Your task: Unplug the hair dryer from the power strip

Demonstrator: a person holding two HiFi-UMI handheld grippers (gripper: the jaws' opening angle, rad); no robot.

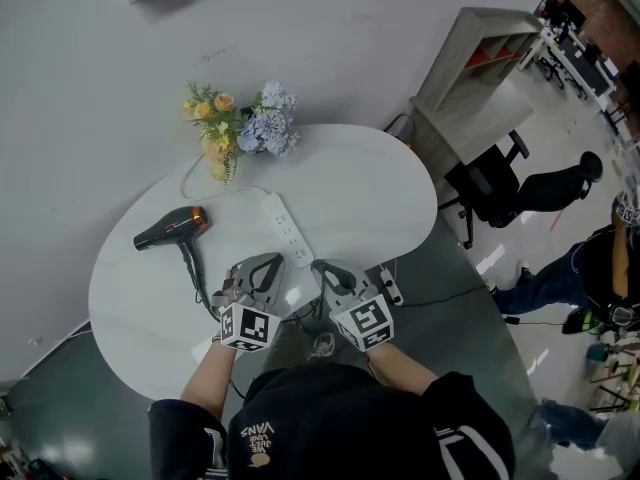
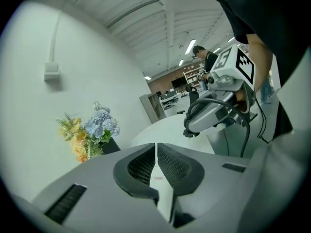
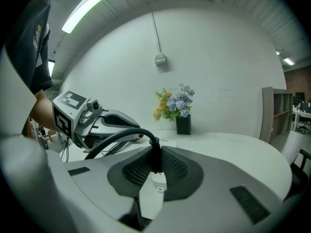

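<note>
Where wall meets grey floor, white table, hair dryer, flowers, shelving

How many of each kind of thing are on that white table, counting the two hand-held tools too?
Hair dryer: 1
Power strip: 1
Bunch of flowers: 1
Tools: 2, the left tool shut and empty, the right tool shut on a black plug
Total: 5
</note>
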